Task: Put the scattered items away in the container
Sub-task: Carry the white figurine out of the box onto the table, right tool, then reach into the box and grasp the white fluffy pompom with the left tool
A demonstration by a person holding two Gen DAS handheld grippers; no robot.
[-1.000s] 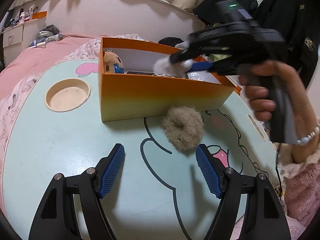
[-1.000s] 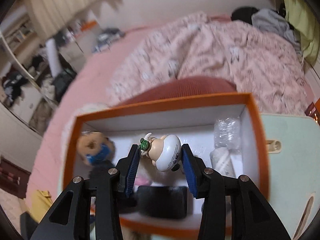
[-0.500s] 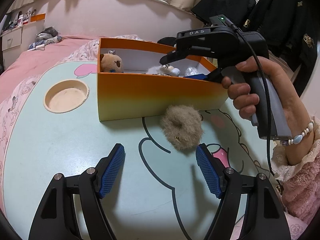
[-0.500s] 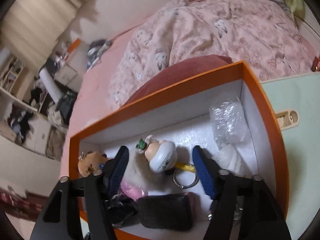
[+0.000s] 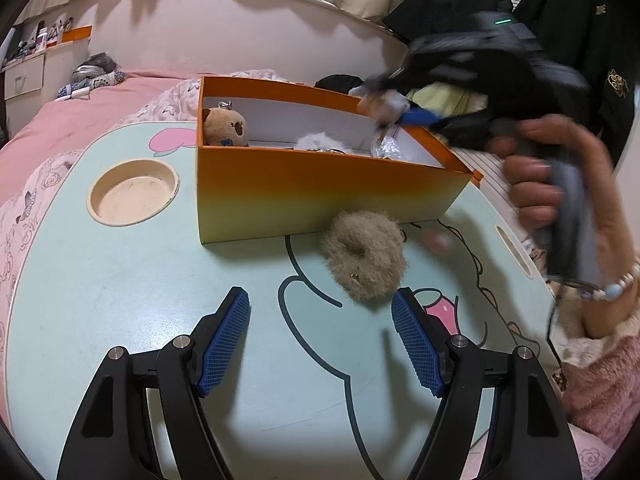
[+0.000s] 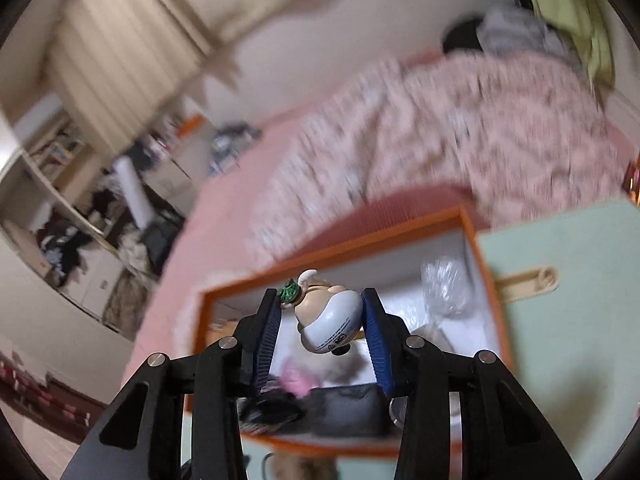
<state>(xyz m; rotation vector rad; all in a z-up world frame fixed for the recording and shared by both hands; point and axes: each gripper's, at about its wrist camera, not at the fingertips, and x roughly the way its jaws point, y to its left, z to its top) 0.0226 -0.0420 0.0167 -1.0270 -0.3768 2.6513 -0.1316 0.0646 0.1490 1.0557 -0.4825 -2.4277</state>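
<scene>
The step in hand looked like the drop-off: the right gripper [image 6: 322, 316] was closed on a small figurine [image 6: 326, 316], holding it above the open orange box [image 5: 320, 184], over the far right part of the box. The next move, as I judge it, called for lowering the figurine past the rim and letting the fingers part, clear of the plush bear [image 5: 224, 128] and the crinkly plastic wrap [image 6: 444, 284] already inside. The right hand [image 5: 560, 184] gripped the handle from the right of the box, wrist raised, the tool angled toward the box (this part was blurred, so finer detail was lost). The left gripper [image 5: 320, 340] hung open and empty low over the table [image 5: 120, 300], its right finger [image 5: 416, 348] just beside the fluffy scrunchie [image 5: 364, 254], which lay on the table against the front wall of the box.
</scene>
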